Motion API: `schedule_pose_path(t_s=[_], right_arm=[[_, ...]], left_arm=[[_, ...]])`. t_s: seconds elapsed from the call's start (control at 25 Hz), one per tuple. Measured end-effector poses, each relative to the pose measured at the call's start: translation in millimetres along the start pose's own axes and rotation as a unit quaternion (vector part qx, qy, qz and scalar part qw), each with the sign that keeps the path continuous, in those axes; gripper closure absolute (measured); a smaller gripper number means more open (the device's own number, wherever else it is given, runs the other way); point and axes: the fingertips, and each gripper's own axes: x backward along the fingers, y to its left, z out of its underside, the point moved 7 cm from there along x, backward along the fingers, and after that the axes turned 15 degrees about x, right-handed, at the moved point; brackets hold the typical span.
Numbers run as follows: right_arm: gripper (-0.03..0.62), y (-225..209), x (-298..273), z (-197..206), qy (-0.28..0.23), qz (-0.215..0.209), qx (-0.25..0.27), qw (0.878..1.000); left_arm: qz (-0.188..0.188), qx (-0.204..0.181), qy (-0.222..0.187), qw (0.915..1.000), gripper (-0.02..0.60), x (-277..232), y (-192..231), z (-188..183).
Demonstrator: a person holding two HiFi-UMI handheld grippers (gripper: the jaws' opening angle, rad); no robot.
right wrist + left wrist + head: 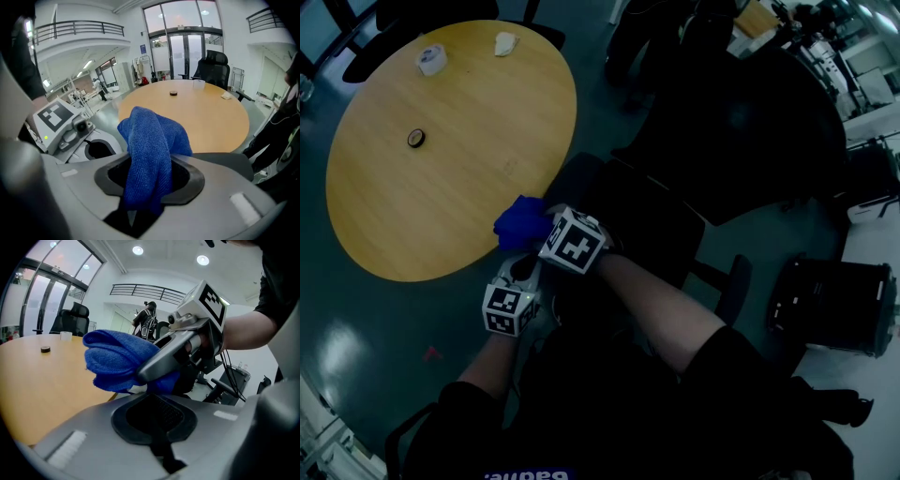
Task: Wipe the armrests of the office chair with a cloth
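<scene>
Beside one round wooden table (pixel 450 187), one blue microfibre cloth (pixel 519 223) is clamped in the right gripper (pixel 549 229); the left gripper (pixel 525 272), jaws closed and empty, is held just beside it.

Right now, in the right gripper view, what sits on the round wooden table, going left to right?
small dark disc → white roll → crumpled white piece, all on the table beyond the blue cloth.
</scene>
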Motion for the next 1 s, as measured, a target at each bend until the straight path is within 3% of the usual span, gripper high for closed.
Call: schedule_pose_path(t_s=[0.2, 0.4, 0.64, 0.8, 1.0], right_arm=[[0.417, 40, 43, 6, -0.096, 0.013, -0.069, 0.993], [0.418, 82, 102, 31, -0.179, 0.06, -0.127, 0.974], [0.418, 173, 200, 88, -0.266, 0.156, -0.205, 0.929], [0.418, 263, 250, 137, -0.291, 0.23, -0.227, 0.901], [0.418, 368, 279, 184, -0.308, 0.299, -0.262, 0.864]], left_arm=[[0.02, -0.016, -0.022, 0.9994, 0.563, 27, -24, -9], [0.069, -0.045, -0.025, 0.9963, 0.563, 50, -85, -16], [0.13, -0.09, -0.042, 0.9866, 0.563, 90, -183, -10], [0.161, -0.108, -0.063, 0.9789, 0.563, 126, -254, 8], [0.181, -0.135, -0.057, 0.9725, 0.563, 176, -318, 51]])
